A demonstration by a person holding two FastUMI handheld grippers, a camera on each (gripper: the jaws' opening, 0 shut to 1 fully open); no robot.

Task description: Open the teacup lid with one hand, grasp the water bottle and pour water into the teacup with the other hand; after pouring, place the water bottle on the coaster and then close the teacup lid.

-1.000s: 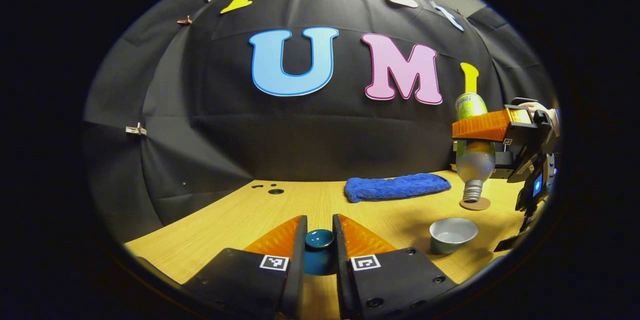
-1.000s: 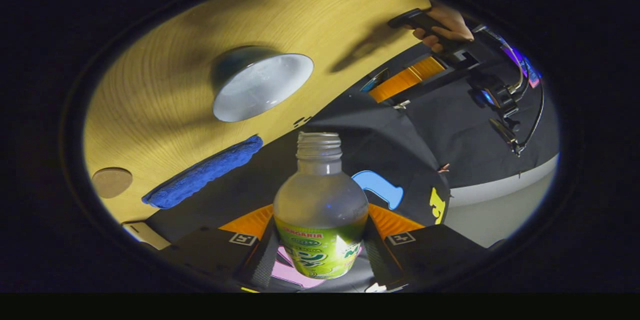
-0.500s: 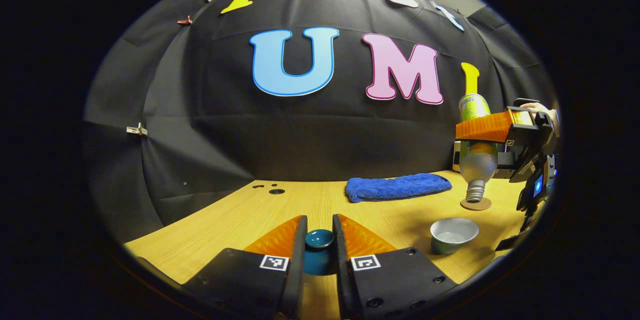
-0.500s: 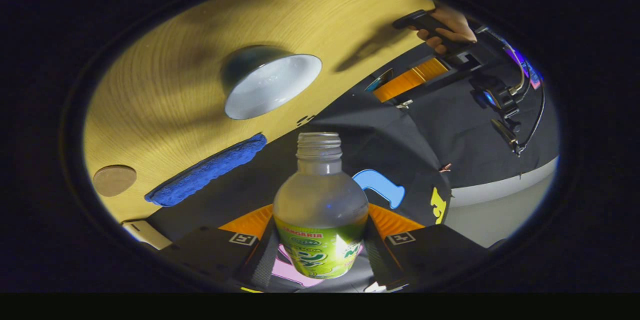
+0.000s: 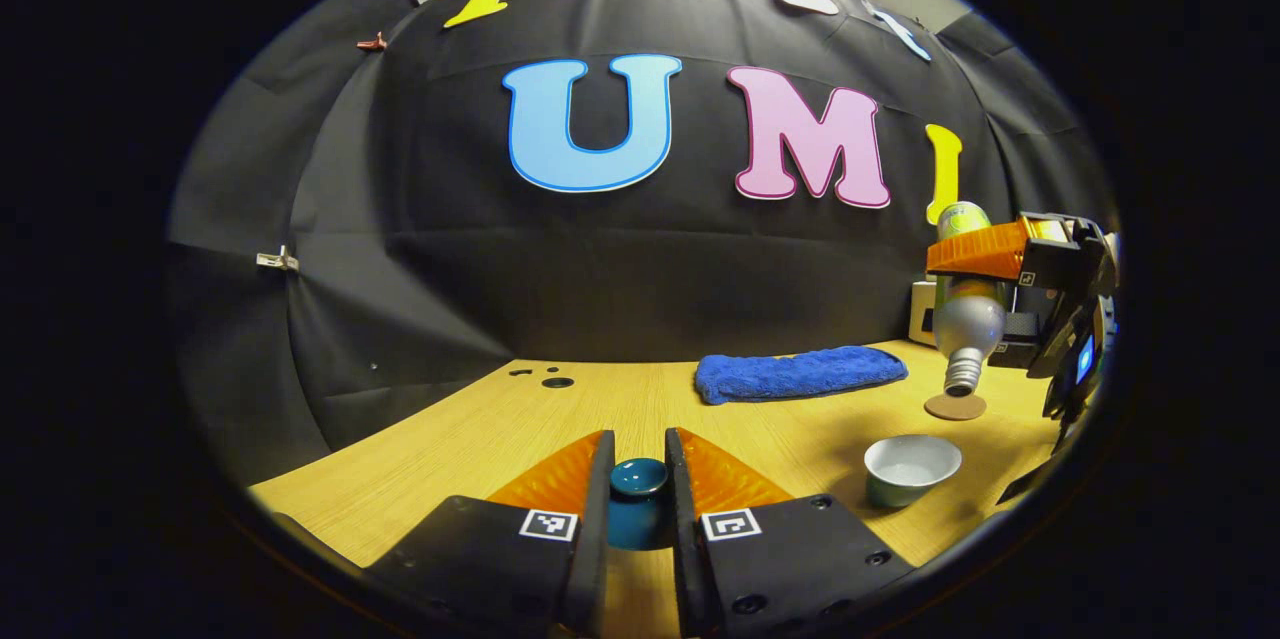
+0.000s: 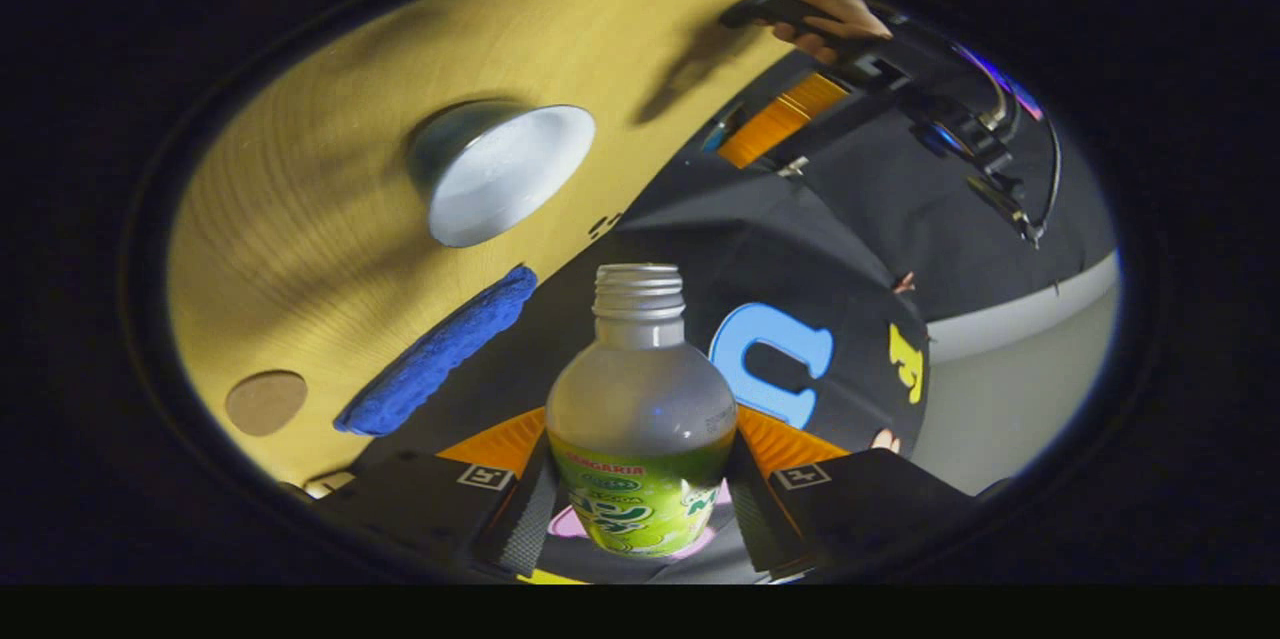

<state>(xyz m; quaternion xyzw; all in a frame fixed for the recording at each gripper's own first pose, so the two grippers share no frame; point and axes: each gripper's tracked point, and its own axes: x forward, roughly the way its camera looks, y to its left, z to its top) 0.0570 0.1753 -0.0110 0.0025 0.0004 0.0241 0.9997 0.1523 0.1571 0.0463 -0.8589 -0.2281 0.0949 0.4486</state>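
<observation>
At lower centre of the left gripper view the lid point(image 5: 639, 477) is pinched clear by the left claw point(image 5: 638, 499), while the inverted water bottle point(image 6: 640, 419), clamped in the right claw point(image 6: 640, 509), is held beyond the open teacup point(image 5: 911, 467), near the coaster point(image 5: 955, 407).

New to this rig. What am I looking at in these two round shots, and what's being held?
No robot arm here: a person holds a two-finger tool in each hand, and a fisheye camera rides on each one, looking out along its fingers.

The left gripper view sits low over the wooden table. The left tool is closed on the dark teal teacup lid. Further right are the open teacup, a round coaster and a blue towel.

The right gripper view is rolled over, so the table appears at the top. The right tool grips the uncapped water bottle. In the left gripper view the same bottle is tipped neck-down above the coaster.
</observation>
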